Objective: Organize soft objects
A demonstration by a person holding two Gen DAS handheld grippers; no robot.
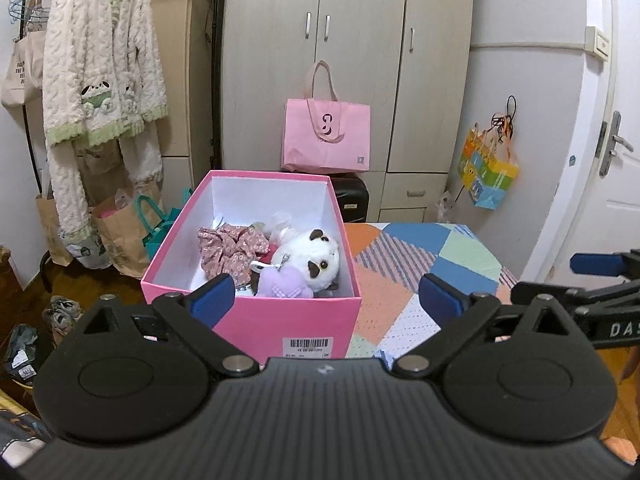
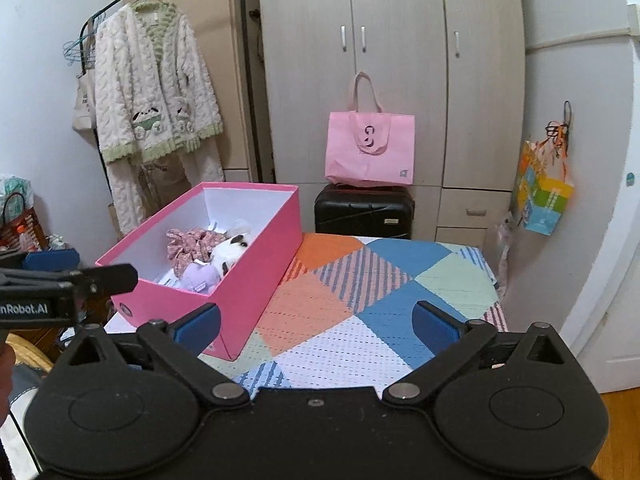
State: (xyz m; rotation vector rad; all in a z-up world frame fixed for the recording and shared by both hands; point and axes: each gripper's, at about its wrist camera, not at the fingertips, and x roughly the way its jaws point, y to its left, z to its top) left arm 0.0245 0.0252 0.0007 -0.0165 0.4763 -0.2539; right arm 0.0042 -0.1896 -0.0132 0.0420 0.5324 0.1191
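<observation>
An open pink box (image 1: 256, 320) (image 2: 256, 280) stands at the left of a table with a patchwork cover (image 1: 420, 256) (image 2: 360, 300). Inside lie a white plush toy with brown patches (image 1: 316, 256) (image 2: 232, 248), a purple heart plush (image 1: 280, 284) (image 2: 198, 274) and a pink floral cloth (image 1: 232, 246) (image 2: 186, 242). My left gripper (image 1: 326, 294) is open just in front of the box's near end, with nothing between its blue pads. My right gripper (image 2: 316, 326) is open and holds nothing. It hovers over the cover to the right of the box.
A pink tote bag (image 1: 326, 136) sits on a black suitcase (image 2: 364, 210) before the wardrobe. A fluffy robe (image 1: 100, 68) hangs on a rack at the left, with paper bags (image 1: 124, 232) on the floor below. A colourful bag (image 1: 488, 172) hangs beside the door at the right.
</observation>
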